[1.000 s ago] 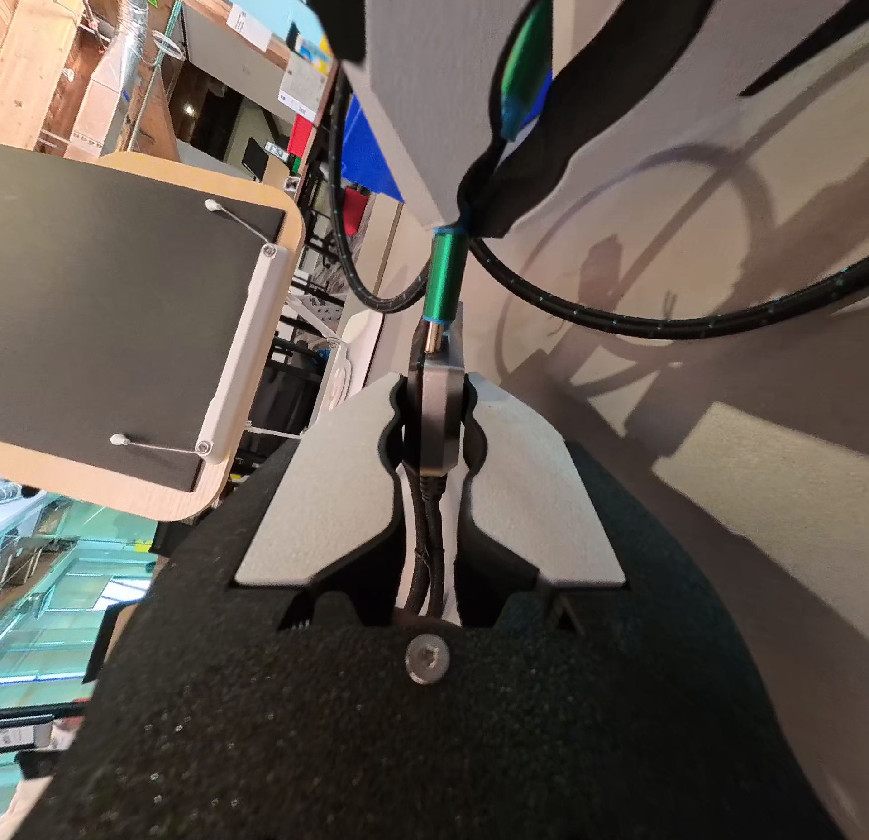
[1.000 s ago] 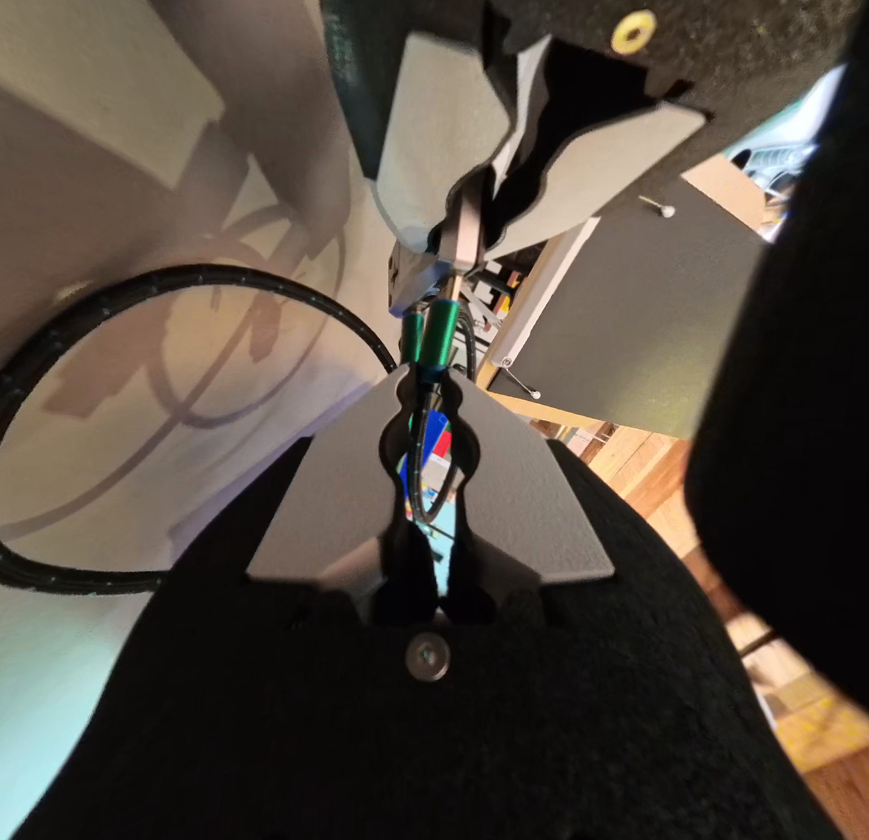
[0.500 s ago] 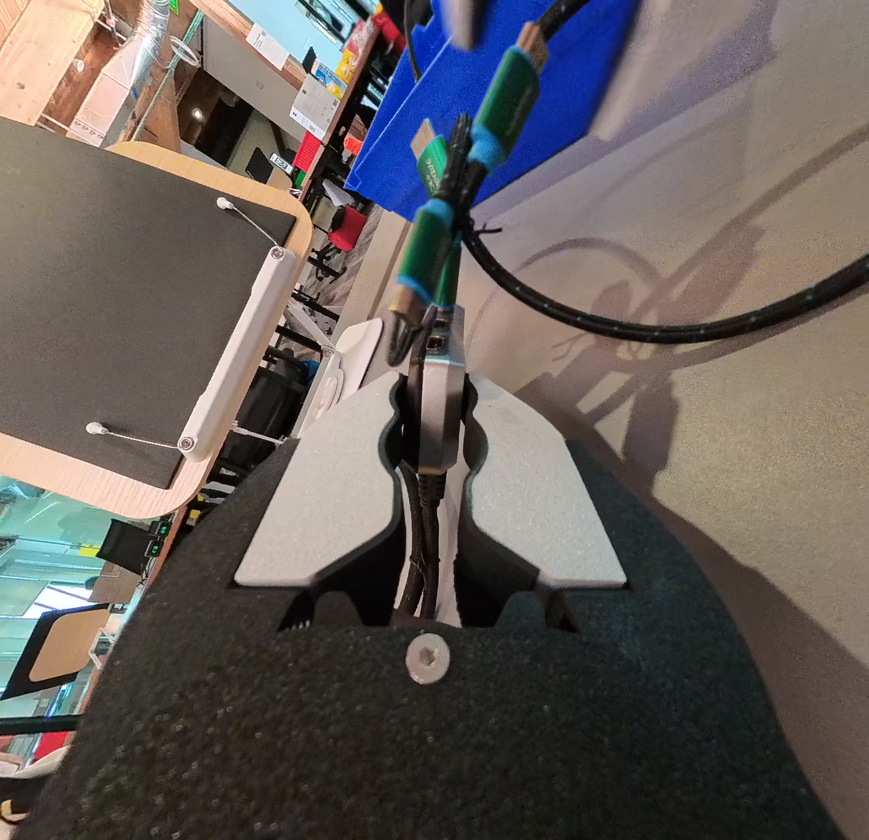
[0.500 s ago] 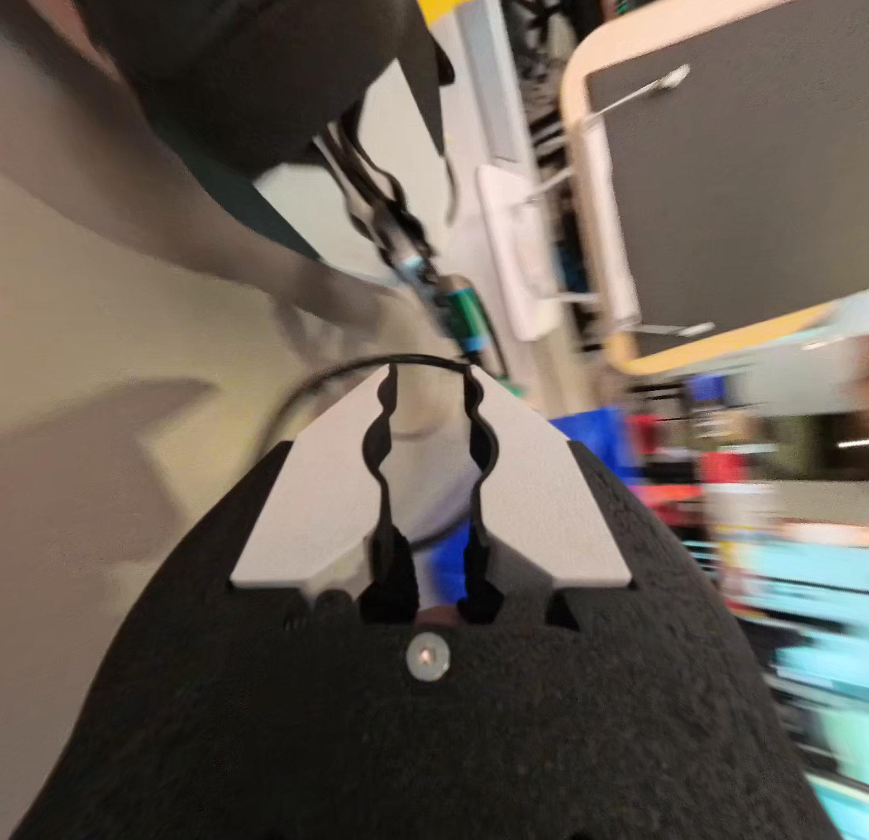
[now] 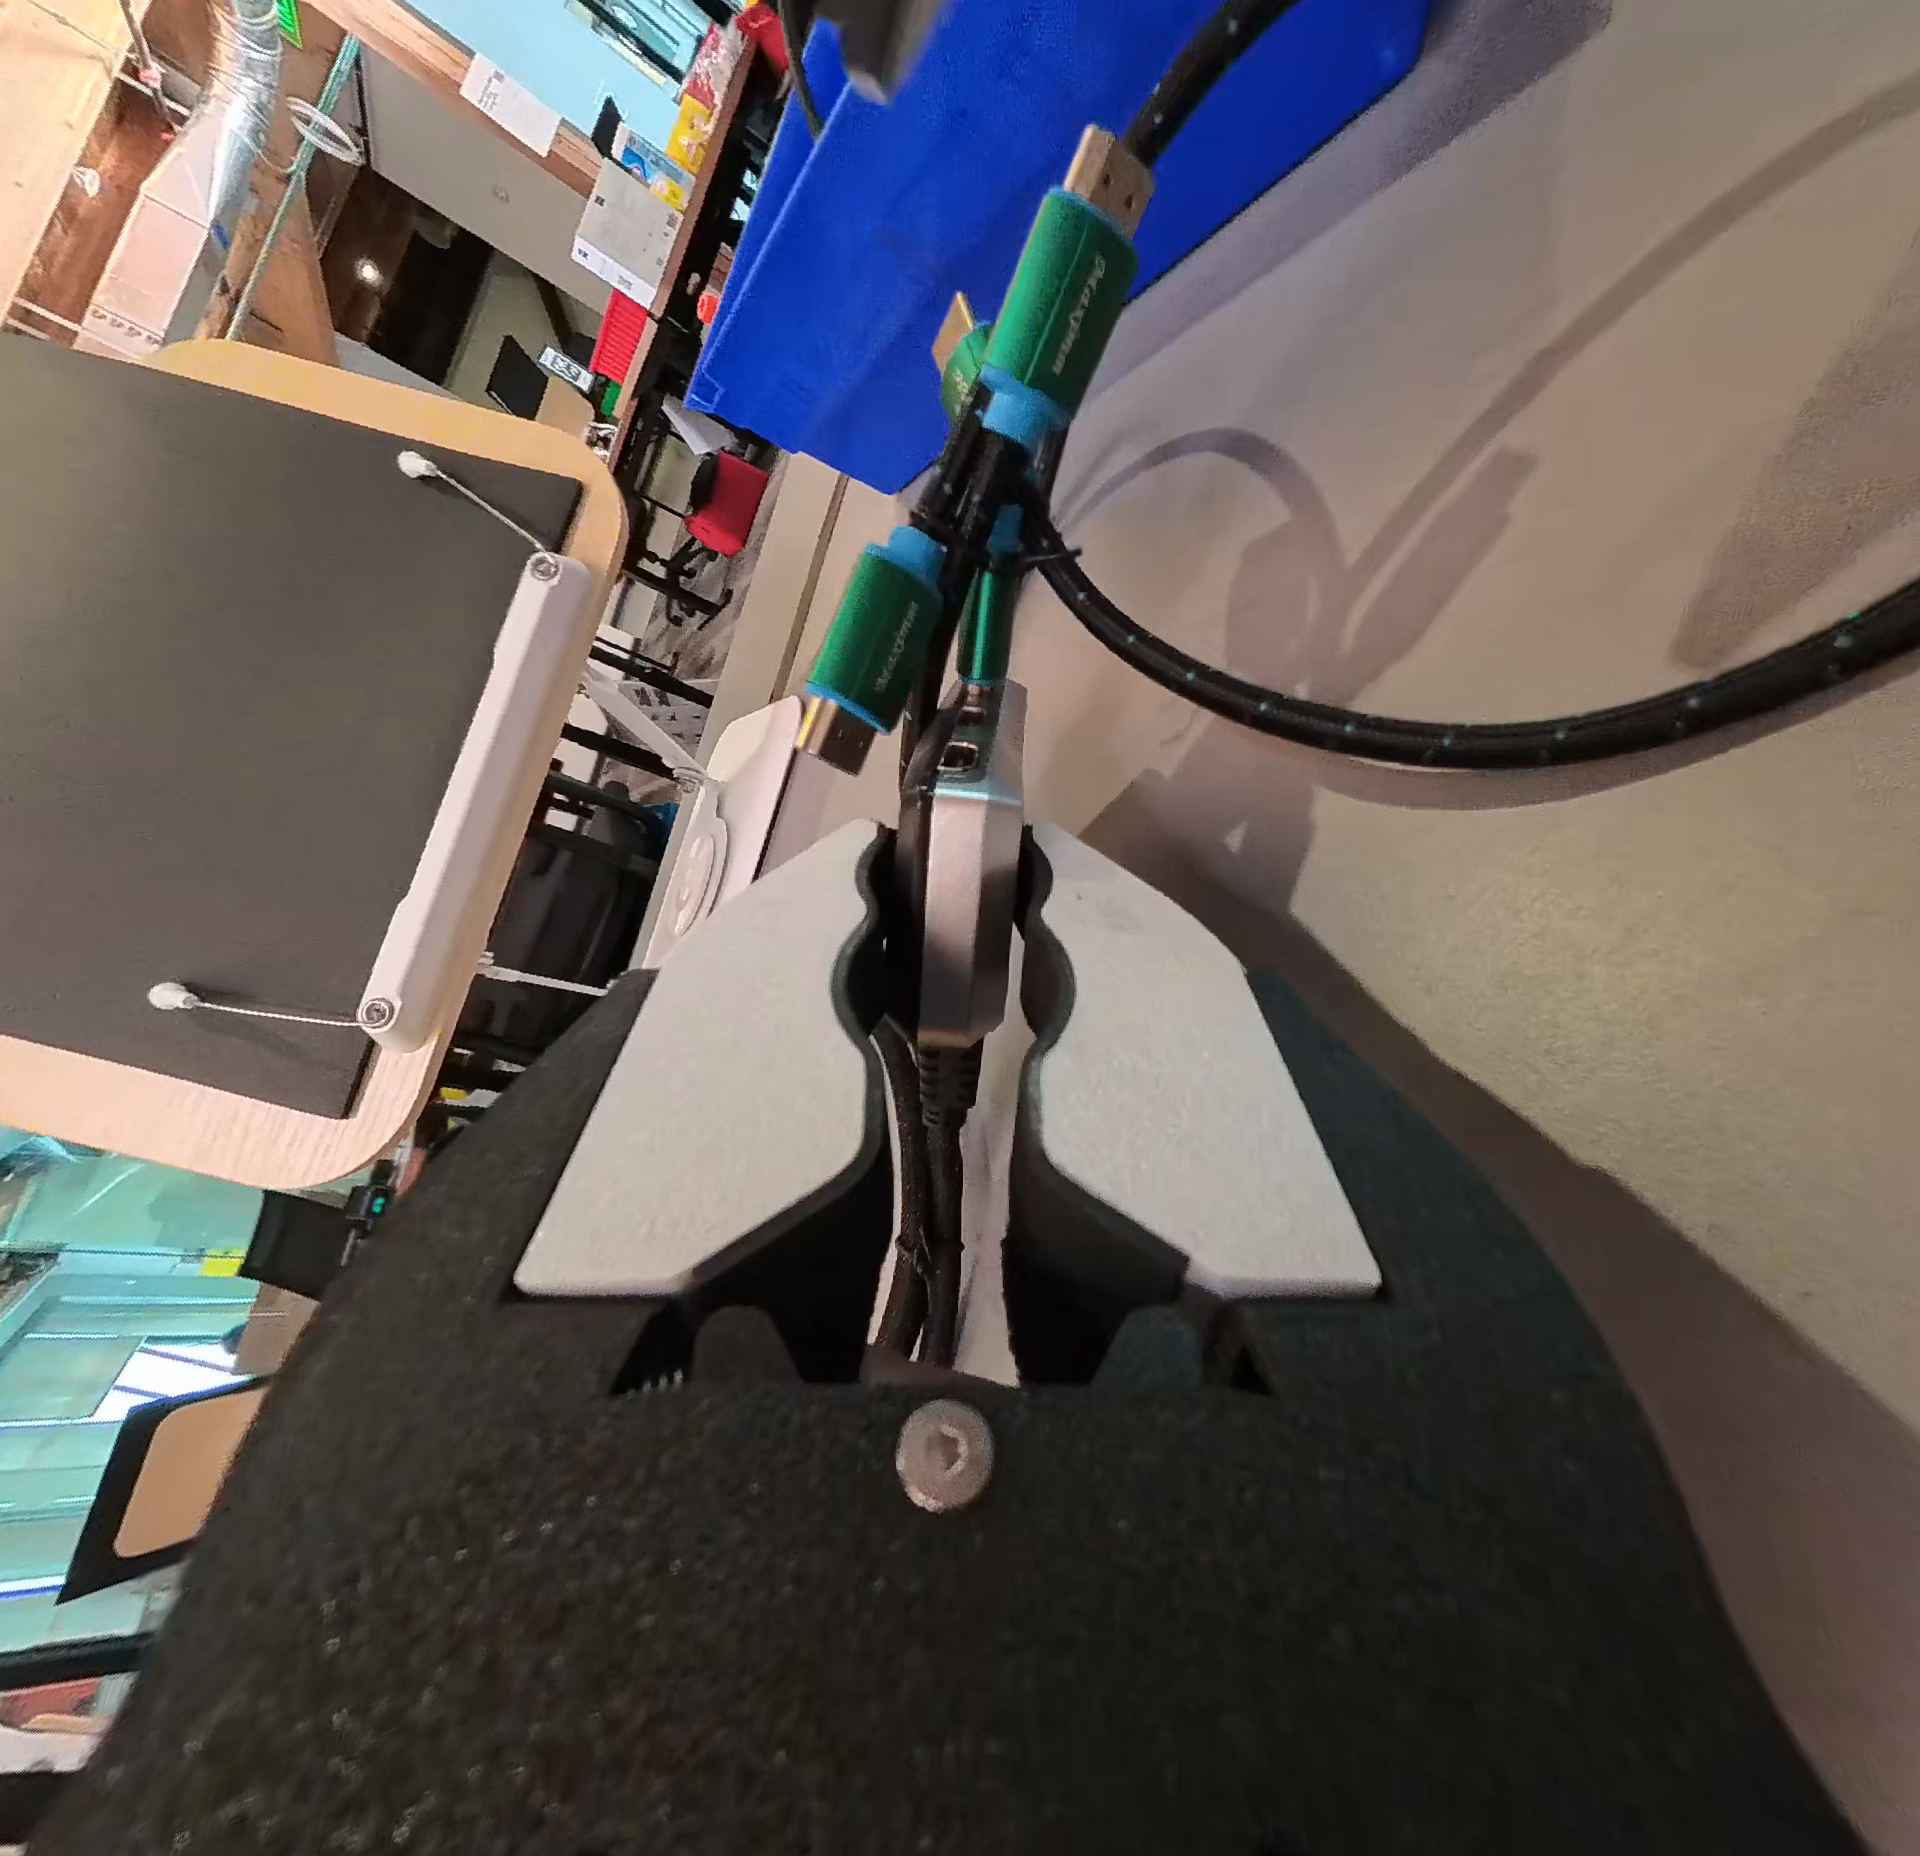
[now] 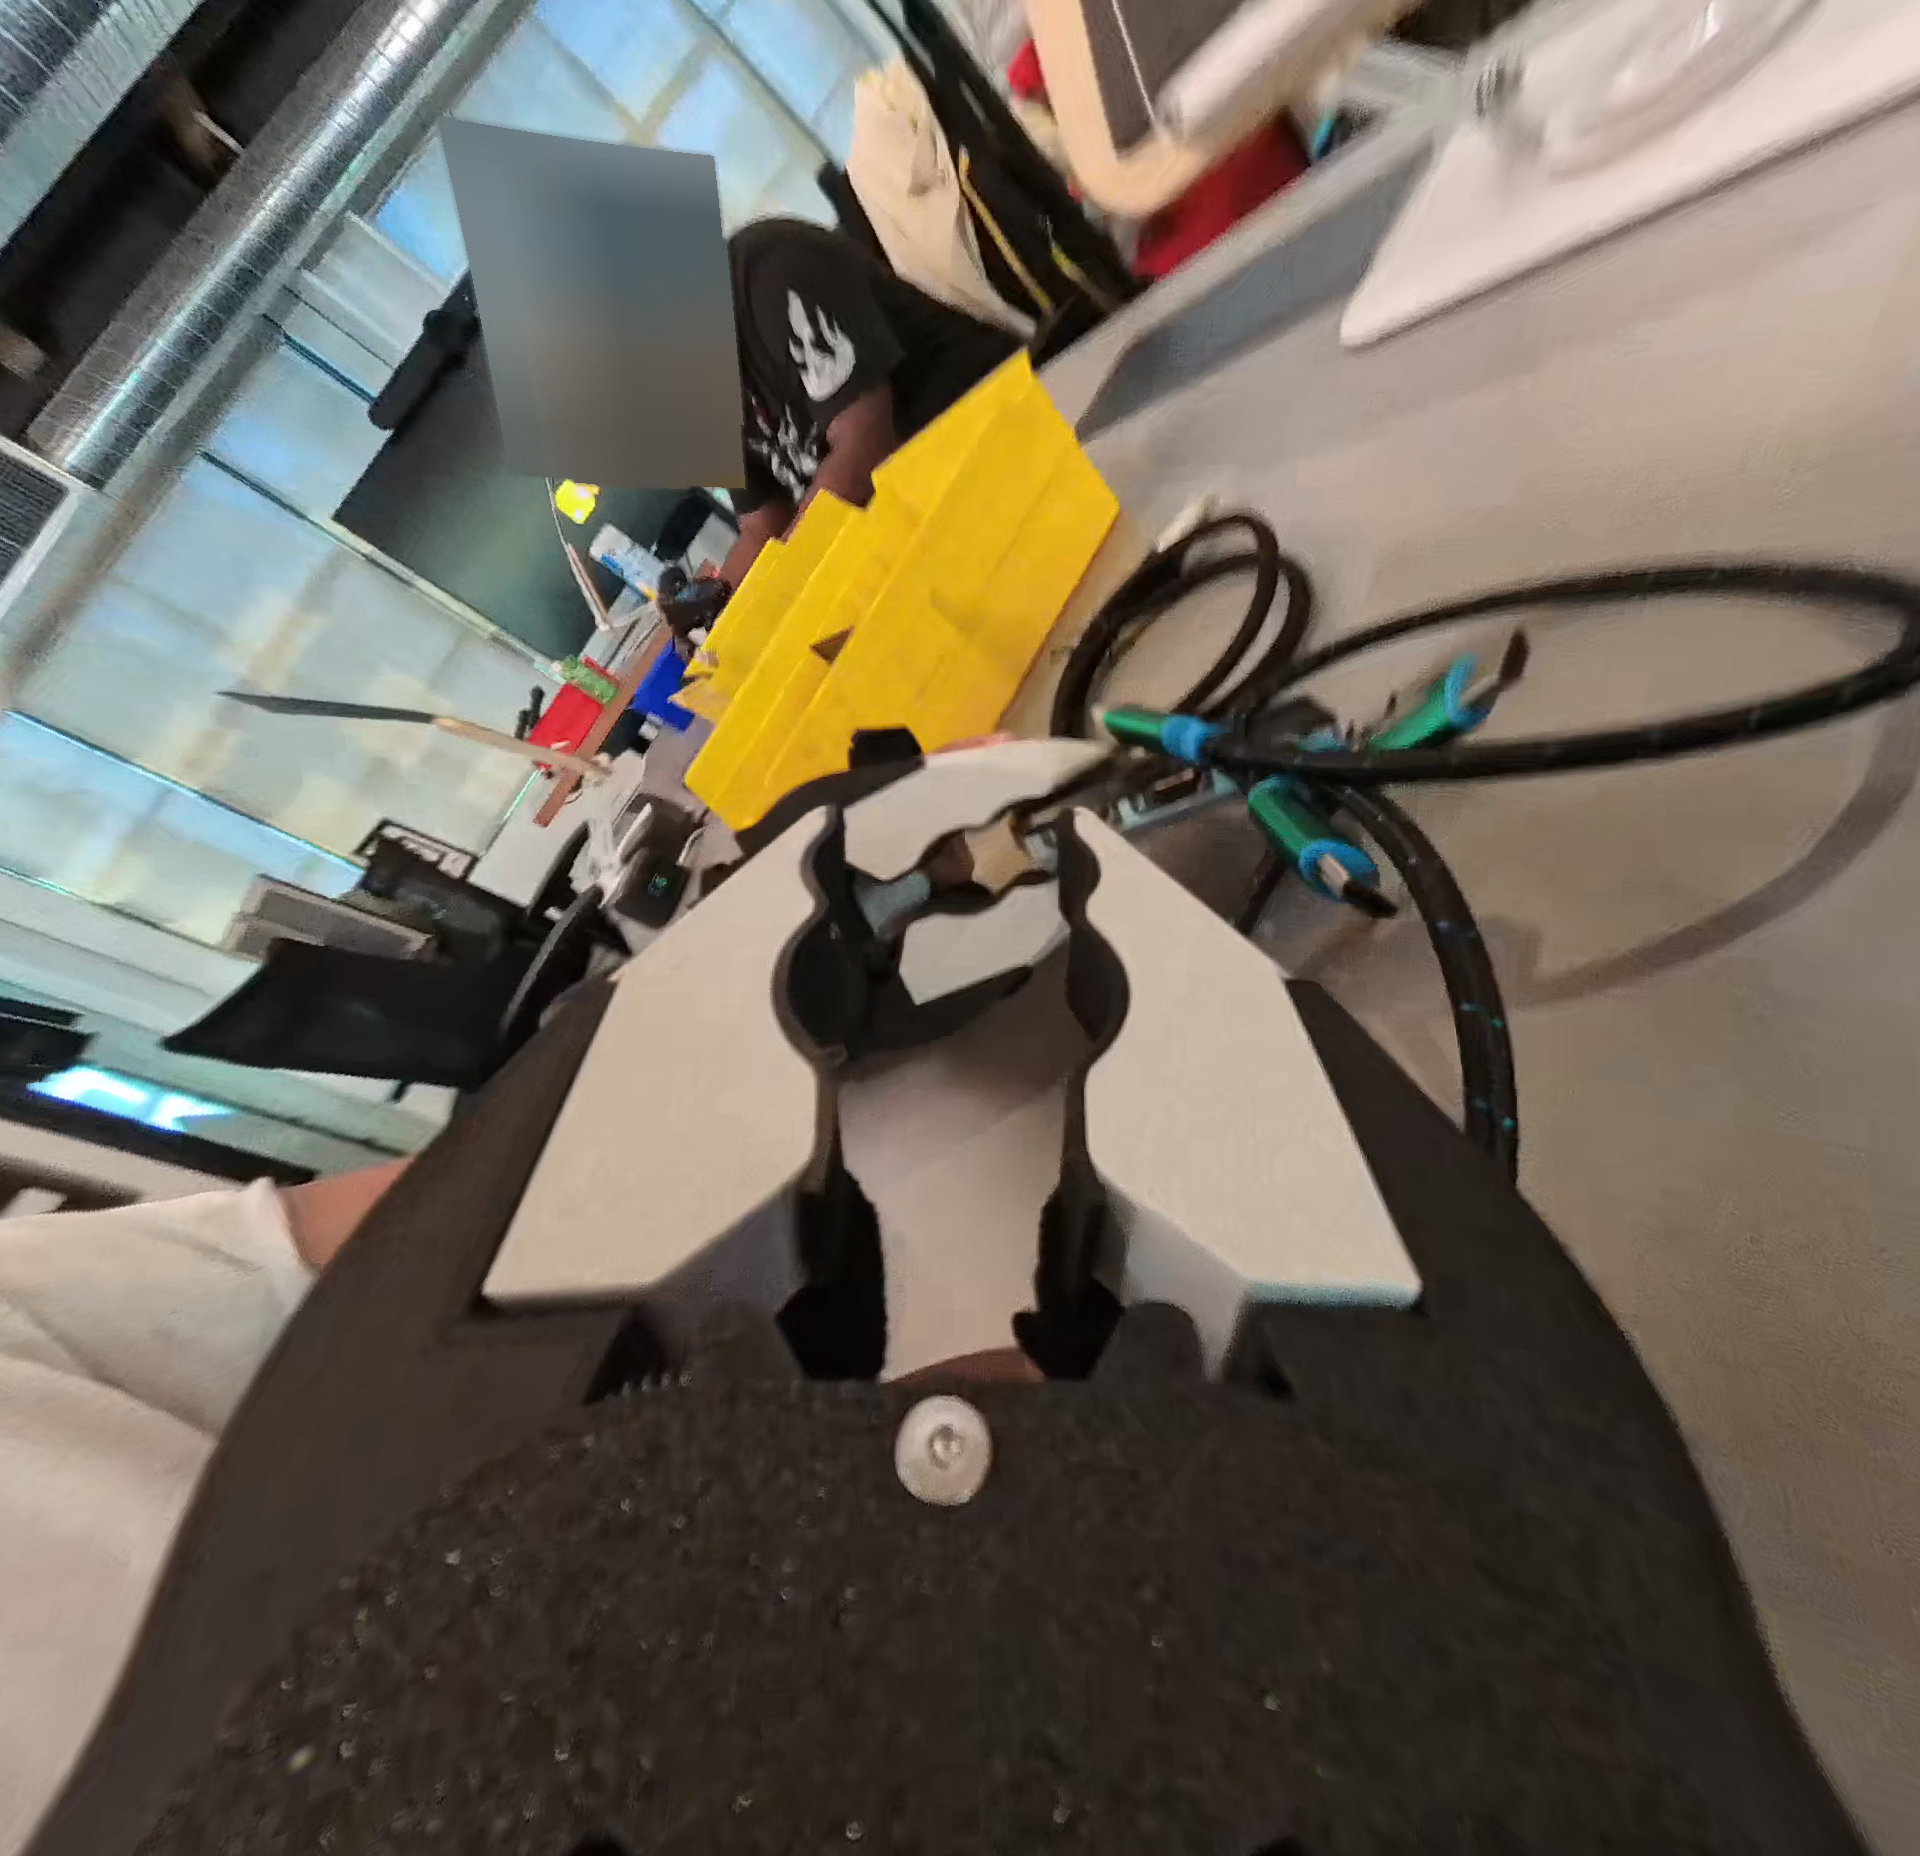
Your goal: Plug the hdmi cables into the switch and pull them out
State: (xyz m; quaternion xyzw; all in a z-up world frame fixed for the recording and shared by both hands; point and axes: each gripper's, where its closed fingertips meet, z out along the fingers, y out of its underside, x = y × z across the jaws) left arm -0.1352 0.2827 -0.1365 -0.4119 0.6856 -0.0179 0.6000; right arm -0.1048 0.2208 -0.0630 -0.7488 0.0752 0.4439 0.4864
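The left hand-held gripper point(image 5: 961, 933) is still clenching the grey metal switch point(image 5: 966, 902) edge-on between its pale fingers point(image 5: 748, 1068), with the switch's own black lead point(image 5: 930, 1162) running back through the gap toward the camera. Compared with a second ago, the right hand-held gripper point(image 6: 951, 933) is no longer pinching a green plug at the switch; it is now hanging back with its jaws apart and nothing between them, and its view is swinging round to face the table point(image 6: 1662, 1287) and the room. In the left wrist view, three green plugs with blue collars are showing above the switch: the nearest plug point(image 5: 873, 653) is hanging free just left of the switch with its metal tip bare, a slimmer plug point(image 5: 982, 627) is sitting right at the switch's top edge, though whether it is seated in a port cannot be told, and the upper plug point(image 5: 1060, 300) is pointing away with its tip exposed. A braided black cable point(image 5: 1455, 736) is arching off to the right over the table. The left wrist view alone is showing a blue bin point(image 5: 935, 248) and a dark board with a wooden rim point(image 5: 208, 715). The right wrist view alone is showing a yellow bin point(image 6: 904, 611), a coiled black cable point(image 6: 1195, 601) beside it, and a person in a black shirt point(image 6: 821, 372) farther off.
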